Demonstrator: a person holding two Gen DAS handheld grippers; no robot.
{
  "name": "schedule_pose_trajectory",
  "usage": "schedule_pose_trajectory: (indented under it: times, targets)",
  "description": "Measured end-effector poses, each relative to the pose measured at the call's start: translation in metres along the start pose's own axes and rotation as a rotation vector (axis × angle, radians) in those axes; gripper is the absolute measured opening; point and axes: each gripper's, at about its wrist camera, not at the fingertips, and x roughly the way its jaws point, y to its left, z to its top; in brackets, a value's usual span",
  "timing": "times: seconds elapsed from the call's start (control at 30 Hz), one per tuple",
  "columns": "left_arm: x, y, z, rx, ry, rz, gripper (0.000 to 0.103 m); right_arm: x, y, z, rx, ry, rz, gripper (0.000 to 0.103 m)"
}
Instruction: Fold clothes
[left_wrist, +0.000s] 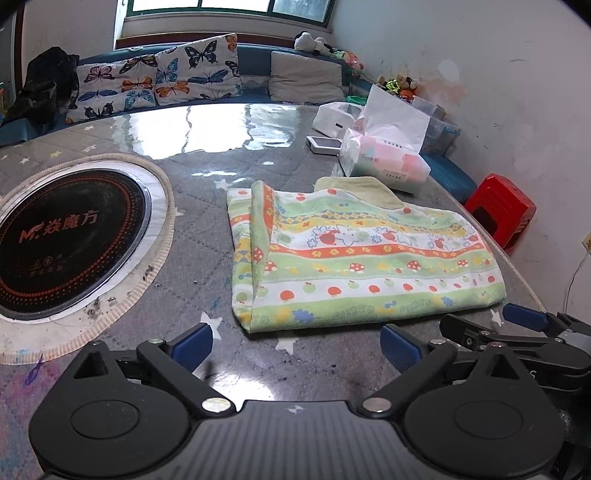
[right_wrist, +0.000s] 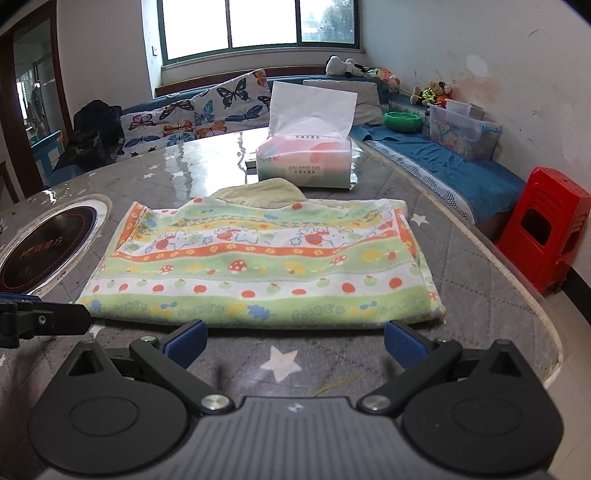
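Two wide-open grippers, left gripper (left_wrist: 297, 345) and right gripper (right_wrist: 294, 341), sit just before the folded green-and-orange striped cartoon towel (right_wrist: 258, 262), holding nothing.

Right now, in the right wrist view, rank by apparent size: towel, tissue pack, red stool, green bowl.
1. towel, largest by far
2. and 3. tissue pack and red stool: look alike; distances differ, so unranked
4. green bowl, smallest, also farthest
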Motion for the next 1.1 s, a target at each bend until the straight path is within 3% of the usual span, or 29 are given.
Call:
schedule_pose_trajectory:
  times: [1.1]
  targets:
    - [-0.042,-0.003,-0.039,0.008,-0.047,0.023,0.103,-0.040,0.018,-0.025,0.006,-0.021,-0.013,0.103]
